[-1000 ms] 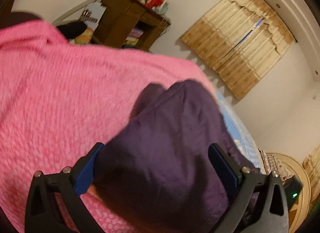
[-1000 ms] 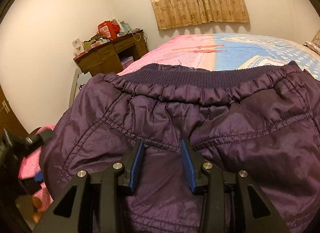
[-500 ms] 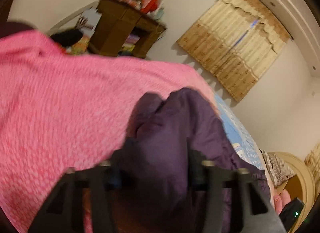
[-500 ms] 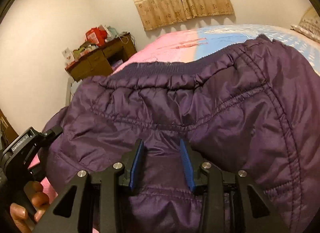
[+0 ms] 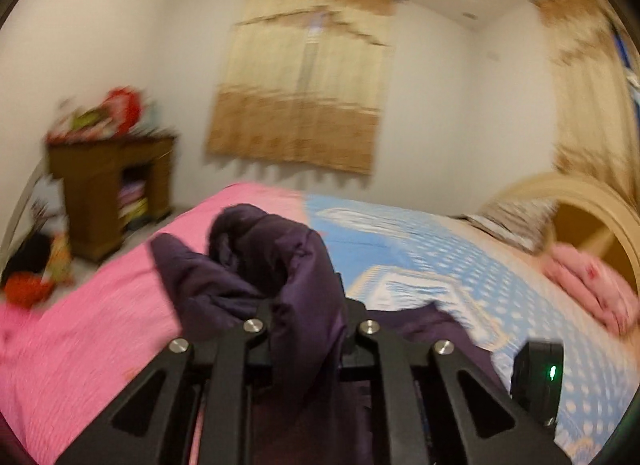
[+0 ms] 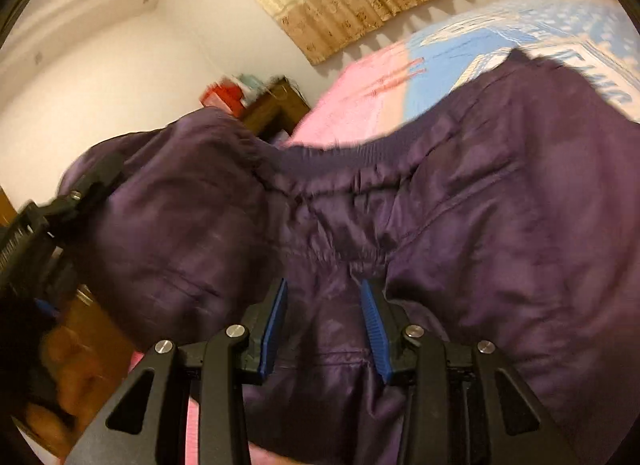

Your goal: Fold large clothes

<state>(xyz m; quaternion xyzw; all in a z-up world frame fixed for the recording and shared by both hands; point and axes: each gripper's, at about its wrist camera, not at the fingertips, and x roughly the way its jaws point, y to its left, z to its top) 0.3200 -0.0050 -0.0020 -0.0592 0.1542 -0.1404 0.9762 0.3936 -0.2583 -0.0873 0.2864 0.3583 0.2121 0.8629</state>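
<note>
A person works a dark purple padded jacket (image 6: 460,205) over a bed (image 5: 440,265) covered in pink and blue, a two-finger gripper in each hand. The left gripper (image 5: 306,317) has just been closing and now pinches a bunched fold of the jacket, its fingers nearly together with the fabric squeezed between them and rising in a loose hump above the pink half of the bed. The right gripper (image 6: 324,329) is partly closed on another thick fold, its blue pads (image 6: 274,329) pressing the fabric from both sides. The rest of the jacket spreads across the bed toward its blue half, ribbed hem uppermost. Beyond the bed's far pink corner stands a cluttered wooden desk (image 5: 108,189); tan curtains (image 5: 300,77) hang on the wall behind the bed.
</note>
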